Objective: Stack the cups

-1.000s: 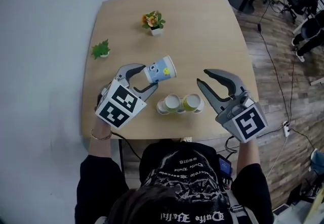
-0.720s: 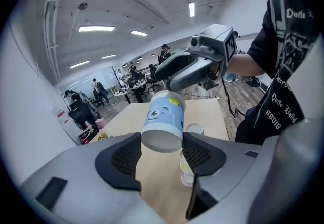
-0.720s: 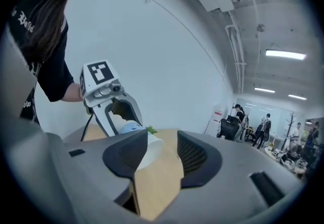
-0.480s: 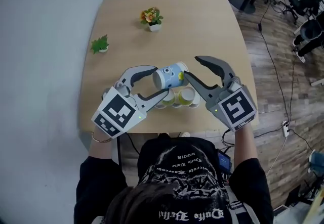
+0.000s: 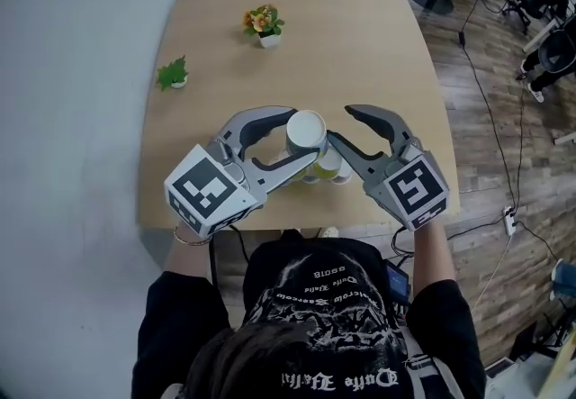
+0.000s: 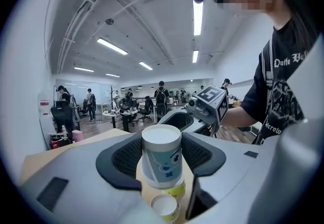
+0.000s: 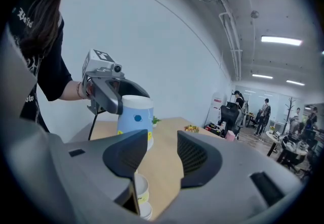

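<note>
At the far left, well clear of the yellow cups (image 5: pixel 339 171), a small green plant (image 5: pixel 171 75) sits on the pale wooden worktop (image 5: pixel 378 37). A pot of orange flowers (image 5: pixel 263 23) stands beyond it, farther from the cups. Neither has moved.

The left gripper (image 5: pixel 300 138), which a second ago hung to the left of the yellow cups, now reaches over them from that side. Its jaws are part-way open and clamped on the blue cup (image 6: pixel 162 160). That cup, tilted on its side a second ago and clear of the pair, now stands upright with its white round end up. It is directly above the yellow cups, and its lower end meets the rim of one of them in the left gripper view.

The right gripper (image 5: pixel 339 123), earlier well to the right of the yellow cups, now sits just beside them on that side. Its jaws have just been opening and stand apart with nothing between them, and the blue cup shows past its left jaw in the right gripper view.
</note>
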A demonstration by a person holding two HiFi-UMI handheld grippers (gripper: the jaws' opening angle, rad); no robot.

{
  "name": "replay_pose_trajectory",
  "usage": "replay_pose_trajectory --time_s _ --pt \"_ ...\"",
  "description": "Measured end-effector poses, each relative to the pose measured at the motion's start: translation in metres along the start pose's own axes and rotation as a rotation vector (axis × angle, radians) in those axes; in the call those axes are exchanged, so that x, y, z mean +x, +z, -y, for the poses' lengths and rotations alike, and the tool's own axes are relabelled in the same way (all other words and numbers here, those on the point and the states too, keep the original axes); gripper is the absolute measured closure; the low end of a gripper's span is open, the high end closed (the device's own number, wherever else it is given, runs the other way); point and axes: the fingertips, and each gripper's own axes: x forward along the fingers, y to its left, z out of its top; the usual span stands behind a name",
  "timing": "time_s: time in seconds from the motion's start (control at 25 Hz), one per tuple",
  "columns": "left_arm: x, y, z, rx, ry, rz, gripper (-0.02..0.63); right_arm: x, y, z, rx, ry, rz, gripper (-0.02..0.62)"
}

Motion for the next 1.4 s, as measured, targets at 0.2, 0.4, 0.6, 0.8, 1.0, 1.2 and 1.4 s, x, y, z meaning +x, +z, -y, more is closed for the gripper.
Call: replay_pose_trajectory --time_s 0.2,0.4,0.6,0.8,1.0,1.2,1.4 --pt "0.012 -0.017 -0.003 -0.065 0.008 0.016 0.354 -0.007 -0.02 0.003 0.054 -0.004 -0.009 0.4" --pt "0.021 -0.04 0.0 -0.076 -0.005 -0.016 0.354 -0.024 -0.027 0.002 0.064 0.023 -0.008 0.4" --pt "0.029 -0.063 0.005 -0.043 -0.017 -0.094 0.354 -0.037 -0.038 0.012 0.111 -0.027 -0.004 0.4" --pt "0.032 -0.076 0.008 -0.014 -0.023 -0.151 0.354 -0.046 -0.049 0.018 0.134 -0.05 -0.017 0.399" --pt "0.034 -0.083 0.008 -0.047 -0.036 -0.149 0.354 -0.05 -0.055 0.025 0.139 -0.077 -0.032 0.4" --pt "0.034 -0.087 0.007 -0.053 -0.042 -0.146 0.353 -0.05 -0.059 0.027 0.139 -0.079 -0.043 0.4" --pt "0.032 -0.081 0.006 -0.097 -0.06 -0.105 0.288 -0.047 -0.063 0.028 0.145 -0.081 -0.056 0.4"
